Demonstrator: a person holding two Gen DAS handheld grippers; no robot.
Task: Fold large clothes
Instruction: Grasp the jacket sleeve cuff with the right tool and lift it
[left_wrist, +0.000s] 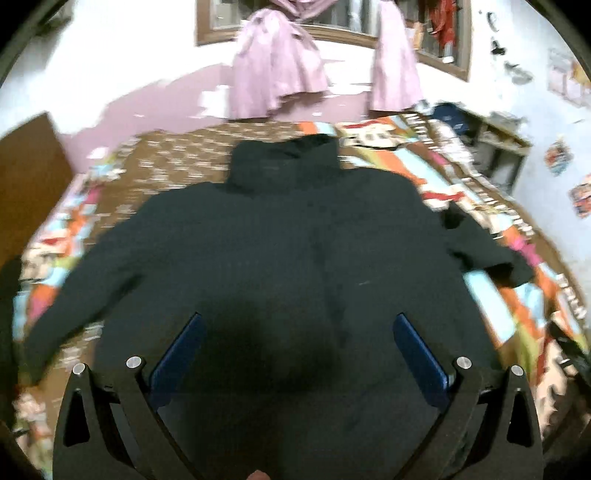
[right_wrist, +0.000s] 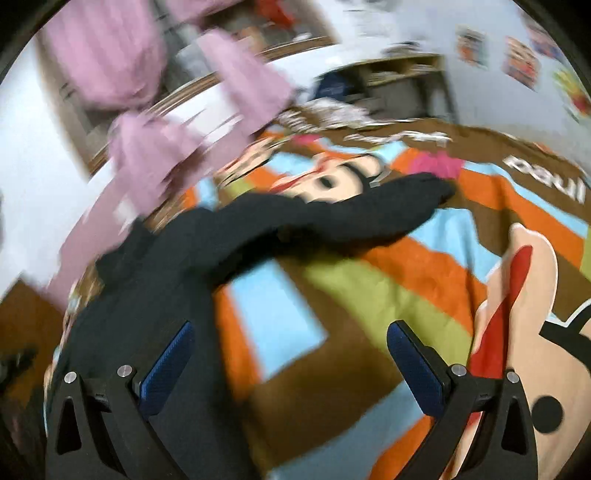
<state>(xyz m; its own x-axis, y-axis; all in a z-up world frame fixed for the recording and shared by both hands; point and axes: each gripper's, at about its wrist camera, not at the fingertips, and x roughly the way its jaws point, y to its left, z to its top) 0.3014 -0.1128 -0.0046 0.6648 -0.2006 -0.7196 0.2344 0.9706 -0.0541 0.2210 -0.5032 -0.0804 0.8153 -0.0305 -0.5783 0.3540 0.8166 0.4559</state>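
Both views are motion-blurred; fine detail is unreadable.

Sweater (left_wrist: 280, 236): dark, high-necked, lying flat on the bed (left_wrist: 436, 184), which has a bright cartoon-print cover. The collar (left_wrist: 284, 162) points toward the far wall. Both sleeves are spread outward: the left sleeve (left_wrist: 92, 280) runs toward the left edge of the bed, the right sleeve (left_wrist: 480, 243) toward the right edge.

Left hand-held gripper (left_wrist: 297, 354): released, its blue pads (left_wrist: 177, 362) spread wide, nothing between them. It sits over the lower middle of the sweater's body. Cannot tell whether the fingertips touch the cloth.

Right hand-held gripper (right_wrist: 290, 363): also released, pads (right_wrist: 415, 367) wide apart, grasping nothing. It sits over the bed cover (right_wrist: 369, 295) just beside the sweater (right_wrist: 155, 295), whose body passes under the left finger. One sleeve (right_wrist: 351, 214) stretches away across the cover, its cuff near a pink patch of the print.

Background: pink curtains (left_wrist: 277, 62) hang at a window (left_wrist: 332, 22) behind the bed. A shelf (left_wrist: 495, 144) stands at the far right corner. Stickers (left_wrist: 557, 155) on the white wall.
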